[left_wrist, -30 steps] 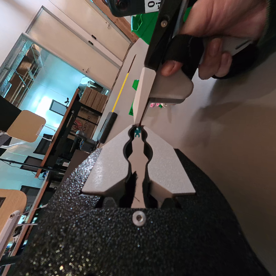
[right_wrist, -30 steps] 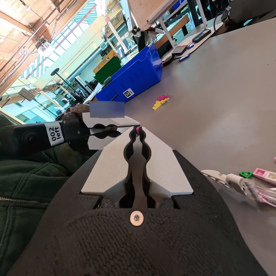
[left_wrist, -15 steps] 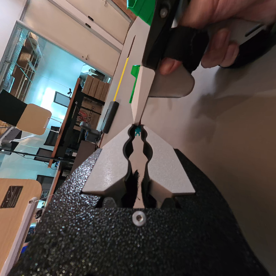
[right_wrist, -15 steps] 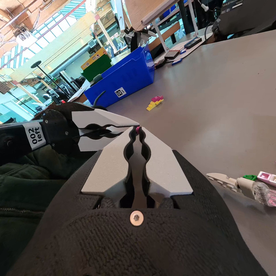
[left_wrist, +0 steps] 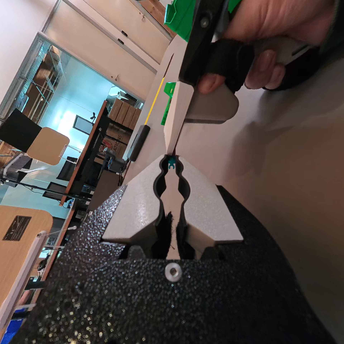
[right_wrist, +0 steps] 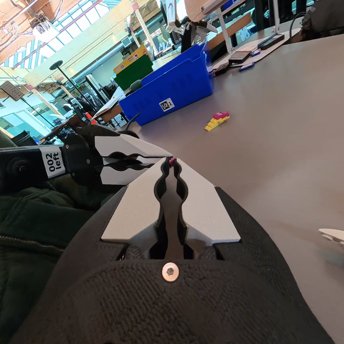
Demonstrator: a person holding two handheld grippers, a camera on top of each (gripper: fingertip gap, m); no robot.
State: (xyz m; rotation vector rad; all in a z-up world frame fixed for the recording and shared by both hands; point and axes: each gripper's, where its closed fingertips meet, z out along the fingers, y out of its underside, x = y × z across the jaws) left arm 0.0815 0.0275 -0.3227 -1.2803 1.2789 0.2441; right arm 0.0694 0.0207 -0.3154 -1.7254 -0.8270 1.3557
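Grey table (right_wrist: 279, 149) in a workshop: two grippers held tip to tip above it, each pinching a tiny piece.

Taking the meeting point of the tips as landmark: the left gripper (left_wrist: 171, 158) has its fingers drawn together on a small teal piece (left_wrist: 171, 164), held at the very tips. Touching or just beside those tips from beyond is the right gripper (right_wrist: 170, 160), which is closed on a small magenta piece (right_wrist: 171, 161); a person's hand (left_wrist: 275, 37) holds its handle. Whether the two pieces touch cannot be told. Beyond the tips in the right wrist view, a yellow and magenta brick assembly (right_wrist: 217, 121) lies on the table well apart, with a blue bin (right_wrist: 167, 93) farther off behind it. A white piece (right_wrist: 333, 235) lies blurred at the right edge. In the left wrist view, green parts (left_wrist: 168, 104) lie beyond the tips.
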